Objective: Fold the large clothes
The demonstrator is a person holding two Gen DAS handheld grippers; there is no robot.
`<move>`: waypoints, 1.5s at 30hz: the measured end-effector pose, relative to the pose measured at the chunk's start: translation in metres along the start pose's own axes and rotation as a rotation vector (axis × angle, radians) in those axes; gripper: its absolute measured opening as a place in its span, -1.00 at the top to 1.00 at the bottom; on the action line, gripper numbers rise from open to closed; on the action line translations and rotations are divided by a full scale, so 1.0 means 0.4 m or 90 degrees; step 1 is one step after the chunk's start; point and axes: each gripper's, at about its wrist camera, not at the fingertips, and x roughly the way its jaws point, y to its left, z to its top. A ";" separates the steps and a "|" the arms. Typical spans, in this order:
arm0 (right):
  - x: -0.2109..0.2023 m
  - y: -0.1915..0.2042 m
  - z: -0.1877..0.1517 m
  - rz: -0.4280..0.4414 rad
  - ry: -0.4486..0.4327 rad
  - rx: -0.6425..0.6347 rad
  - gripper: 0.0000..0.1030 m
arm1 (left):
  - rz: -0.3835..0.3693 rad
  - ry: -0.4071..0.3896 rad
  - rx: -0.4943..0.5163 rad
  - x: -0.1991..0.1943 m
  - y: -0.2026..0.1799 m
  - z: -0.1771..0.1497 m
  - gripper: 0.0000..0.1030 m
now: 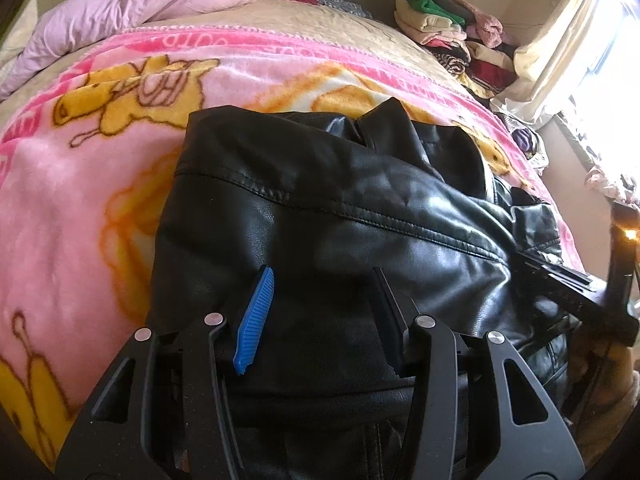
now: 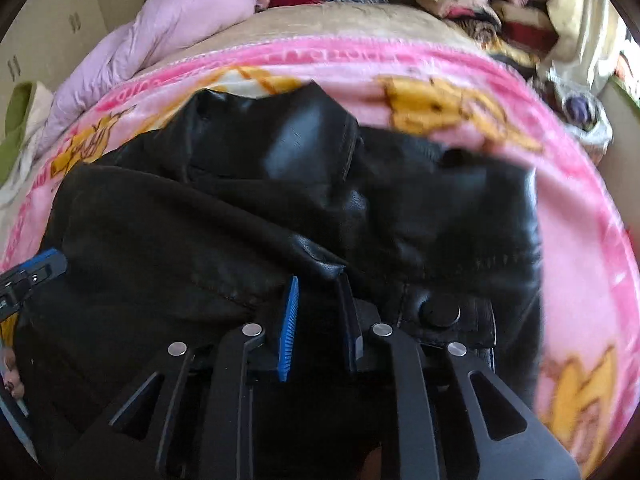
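Left wrist view: we see the black leather jacket heaped on the pink cartoon blanket, with our left gripper parted above it, empty. Our right gripper stands narrowly apart astride a folded edge, though blur hides any contact. We judge the leather heavy, slick and springy; stitched seams and hems offer firmest purchase.

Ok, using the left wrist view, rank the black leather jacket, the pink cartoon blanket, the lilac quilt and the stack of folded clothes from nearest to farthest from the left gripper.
1. Black leather jacket, directly under the left gripper.
2. Pink cartoon blanket, spread beneath and to the left of the jacket.
3. Lilac quilt, far upper left, and stack of folded clothes, far upper right: too close to call.
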 end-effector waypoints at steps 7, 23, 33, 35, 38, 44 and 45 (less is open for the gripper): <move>-0.089 0.014 -0.007 0.015 -0.055 -0.008 0.49 | 0.010 -0.008 0.007 -0.009 -0.006 0.001 0.23; -0.223 0.083 -0.089 0.082 -0.097 -0.048 -0.11 | 0.013 -0.011 0.031 -0.051 -0.043 -0.015 0.00; -0.169 0.062 -0.139 0.069 -0.026 -0.016 -0.14 | 0.047 0.002 0.069 -0.037 -0.064 -0.044 -0.02; -0.143 0.053 -0.147 0.072 -0.013 0.001 -0.14 | 0.051 0.002 0.073 -0.034 -0.066 -0.046 -0.02; -0.127 0.061 -0.152 0.063 -0.011 0.002 -0.15 | 0.054 -0.001 0.081 -0.036 -0.070 -0.050 -0.02; -0.152 0.061 -0.149 0.072 -0.037 0.020 -0.19 | 0.036 -0.005 0.066 -0.056 -0.064 -0.049 -0.11; -0.164 0.060 -0.150 0.075 -0.048 0.021 -0.21 | 0.030 -0.006 0.063 -0.060 -0.064 -0.049 -0.15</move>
